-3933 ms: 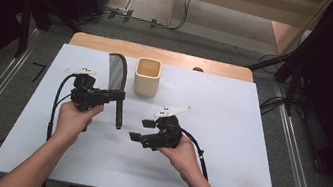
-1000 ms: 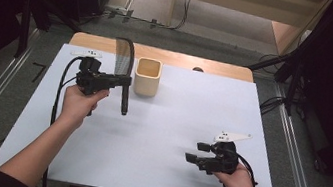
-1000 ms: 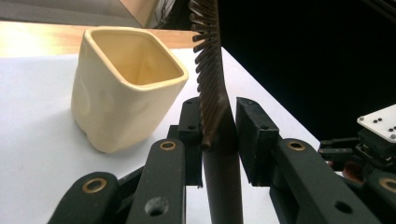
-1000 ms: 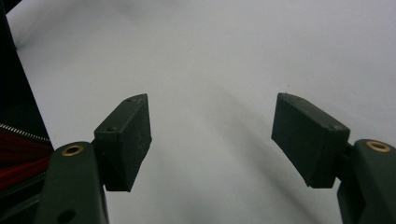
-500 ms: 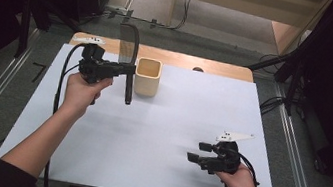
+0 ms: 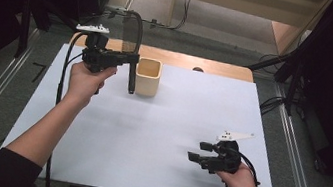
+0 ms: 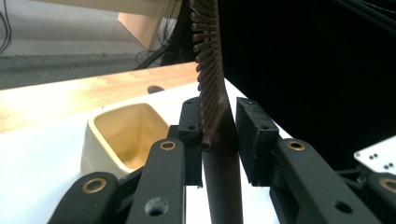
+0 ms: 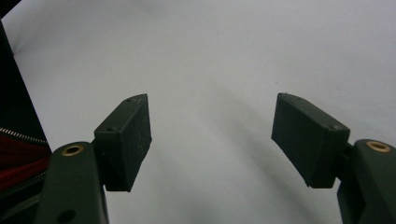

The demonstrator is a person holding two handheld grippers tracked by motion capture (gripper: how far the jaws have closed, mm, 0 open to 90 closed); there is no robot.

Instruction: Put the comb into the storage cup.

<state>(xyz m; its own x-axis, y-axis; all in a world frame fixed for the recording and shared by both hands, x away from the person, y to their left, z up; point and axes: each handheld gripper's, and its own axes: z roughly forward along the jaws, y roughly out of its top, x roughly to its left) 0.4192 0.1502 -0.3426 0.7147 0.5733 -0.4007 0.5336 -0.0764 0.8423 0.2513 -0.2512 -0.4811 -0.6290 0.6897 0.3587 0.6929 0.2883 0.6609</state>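
Observation:
My left gripper (image 6: 132, 59) is shut on a dark hairbrush (image 6: 131, 75), held upright with its bristled head at the top and its handle hanging down. In the left gripper view the brush (image 7: 215, 116) stands between the pads (image 7: 190, 135), with its handle running down out of frame. A cream square cup (image 6: 148, 77) stands on the white table just right of the brush; its open mouth (image 7: 126, 135) lies to the left beyond the jaws. My right gripper (image 6: 194, 151) rests low at the table's front right, open, with nothing between its pads (image 8: 128, 140).
The white table top (image 6: 165, 118) has a wooden strip (image 6: 209, 66) along its far edge. Metal rails (image 6: 297, 149) run down both sides. Cables lie on the floor behind the table.
My left gripper has lifted the brush and carried it farther back, level with the cup. My right gripper, earlier near the table's middle, has stayed at the front right over the last second.

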